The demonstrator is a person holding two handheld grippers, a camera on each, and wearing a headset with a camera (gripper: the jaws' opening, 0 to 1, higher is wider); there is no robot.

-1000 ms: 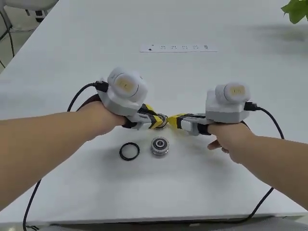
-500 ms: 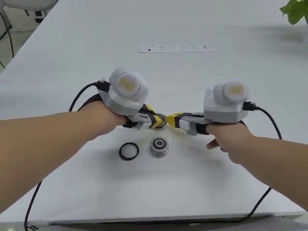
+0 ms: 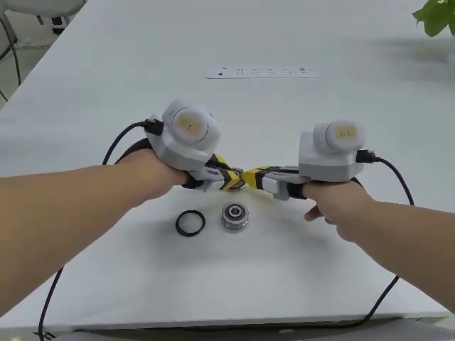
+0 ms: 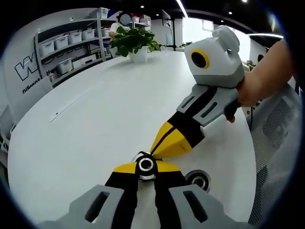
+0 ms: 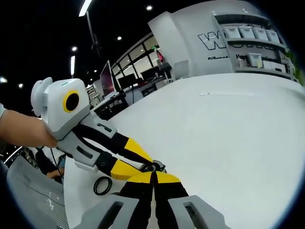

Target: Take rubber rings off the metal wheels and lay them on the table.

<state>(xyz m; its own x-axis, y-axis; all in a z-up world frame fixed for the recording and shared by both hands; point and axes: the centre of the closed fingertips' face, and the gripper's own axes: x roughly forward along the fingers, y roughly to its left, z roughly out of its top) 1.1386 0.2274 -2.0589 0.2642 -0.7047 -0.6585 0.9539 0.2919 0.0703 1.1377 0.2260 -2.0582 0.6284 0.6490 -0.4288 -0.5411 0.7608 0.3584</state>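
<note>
Head view and both gripper views; all places are given from the bare wheel (image 3: pixel 235 215), a metal wheel lying flat on the white table (image 3: pixel 298 270).

(a) The left gripper (image 3: pixel 232 179) is just behind the bare wheel and above it. Its yellow-tipped jaws are clamped on the held wheel (image 4: pixel 146 164), which is clear of the tabletop and carries a dark band round its rim.

(b) The right gripper (image 3: pixel 250 175) comes in from behind and right of the bare wheel. Its jaws are pressed together to a point that touches the held wheel's rim. Whether any rubber is caught between them cannot be told.

(c) The loose ring (image 3: pixel 190 223), a black rubber ring, lies flat just left of the bare wheel, near it but apart.

(d) Edges. The table's near edge runs well in front of the bare wheel. Its left edge slants away far to the left.

(e) Open room. Bare tabletop lies in front of the bare wheel, to its right, and behind the grippers as far as the power strip (image 3: pixel 259 71), well behind. A plant (image 3: pixel 437 15) stands far behind and to the right. A black cable (image 3: pixel 117 142) trails from the left gripper, left of the loose ring.
</note>
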